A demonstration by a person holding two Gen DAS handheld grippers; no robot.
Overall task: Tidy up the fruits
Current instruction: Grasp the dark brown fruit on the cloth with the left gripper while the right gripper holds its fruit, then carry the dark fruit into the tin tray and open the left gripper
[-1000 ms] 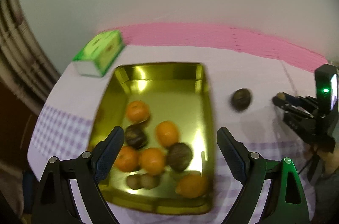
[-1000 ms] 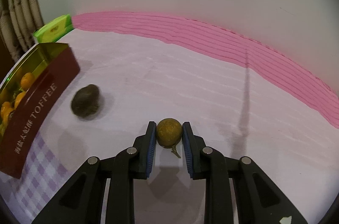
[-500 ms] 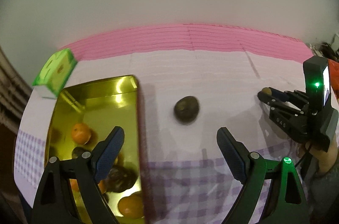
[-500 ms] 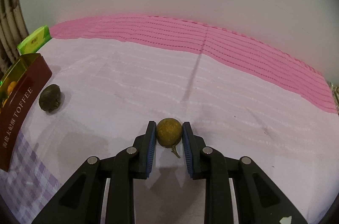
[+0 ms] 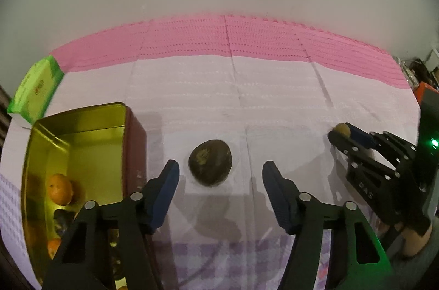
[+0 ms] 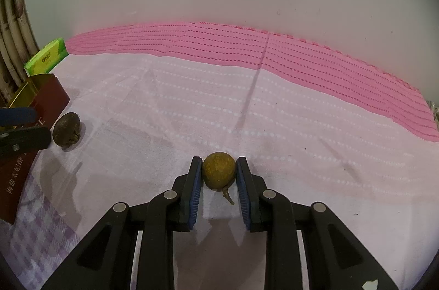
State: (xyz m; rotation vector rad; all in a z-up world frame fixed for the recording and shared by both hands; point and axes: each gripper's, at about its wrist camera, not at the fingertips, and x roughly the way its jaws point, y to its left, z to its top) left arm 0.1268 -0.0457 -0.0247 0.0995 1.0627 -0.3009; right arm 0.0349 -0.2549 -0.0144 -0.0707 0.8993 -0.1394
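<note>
A dark brown round fruit (image 5: 210, 166) lies on the pale tablecloth, right of the gold tin (image 5: 82, 122). My left gripper (image 5: 220, 174) hangs over it with its jaws closing; the fruit sits between the tips, and the pads do not touch it. The same fruit (image 6: 66, 129) shows at the left of the right wrist view beside the tin's red wall (image 6: 49, 100). My right gripper (image 6: 219, 172) is shut on a small yellow-brown fruit (image 6: 219, 171) with a short stem. That gripper (image 5: 340, 135) also shows at the right of the left wrist view. Oranges (image 5: 59, 188) and dark fruits lie in the tin.
A green tissue pack (image 5: 34, 88) lies behind the tin near the wall. A pink mat strip (image 5: 227, 39) runs along the table's far edge. A hand (image 5: 417, 238) holds the right gripper. Purple checked cloth (image 6: 38, 229) covers the near part.
My left gripper has swung right from above the tin to the dark fruit and come down close to it, its jaws narrowing. The right gripper keeps its hold; its view panned right early.
</note>
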